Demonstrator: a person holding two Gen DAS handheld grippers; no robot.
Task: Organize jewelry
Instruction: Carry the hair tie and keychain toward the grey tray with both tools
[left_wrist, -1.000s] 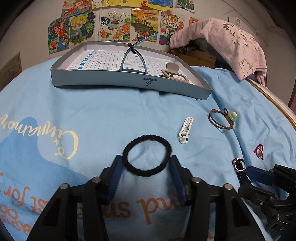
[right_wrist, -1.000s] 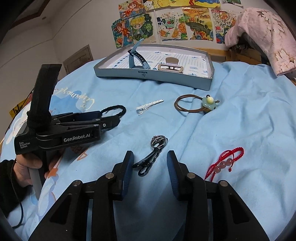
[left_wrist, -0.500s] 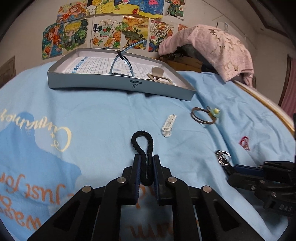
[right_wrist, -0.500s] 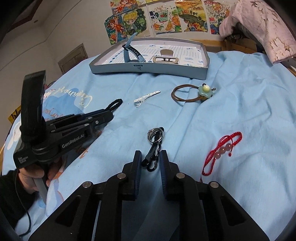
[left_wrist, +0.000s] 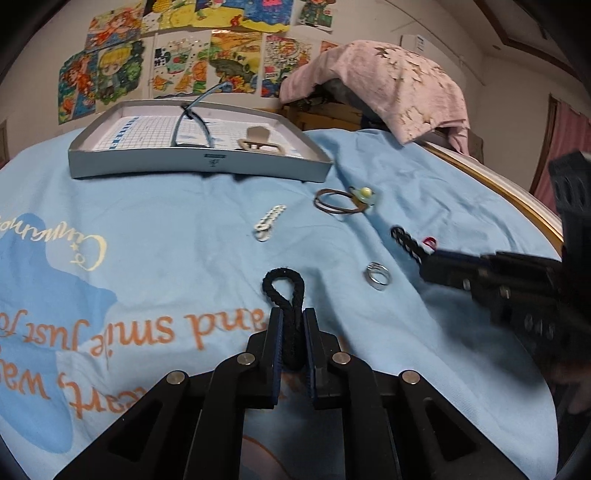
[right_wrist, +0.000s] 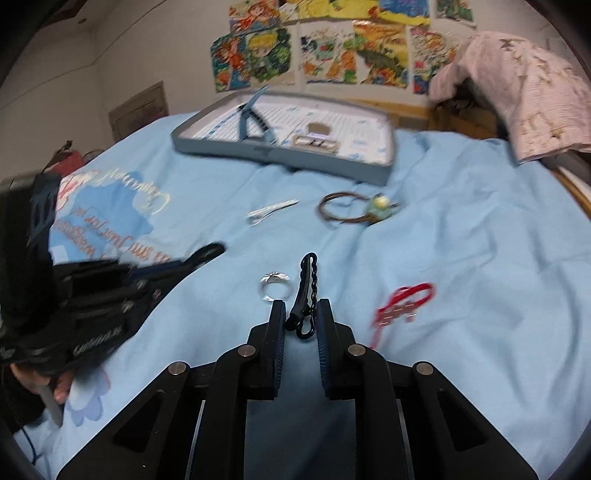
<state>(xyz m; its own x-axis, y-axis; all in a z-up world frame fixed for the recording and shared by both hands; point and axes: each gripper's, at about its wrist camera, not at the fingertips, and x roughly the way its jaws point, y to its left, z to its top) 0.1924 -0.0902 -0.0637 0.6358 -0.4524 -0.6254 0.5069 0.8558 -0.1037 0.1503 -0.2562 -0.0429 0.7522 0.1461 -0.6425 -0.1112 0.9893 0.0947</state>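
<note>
Left claw (left_wrist: 293, 332) pinches the black hair tie (left_wrist: 284, 291), loop protruding forward.

Both views are dim and warm-toned, lit softly from above, with only faint shadows under the tray (left_wrist: 199, 168) and along folds in the blue sheet (left_wrist: 155, 236). Fisheye bending curves the far wall and darkens the corners. The left view is mostly sharp (its right edge smears). The right view is blurred by motion throughout, worst at the left edge and the red bracelet (right_wrist: 404, 301).
</note>
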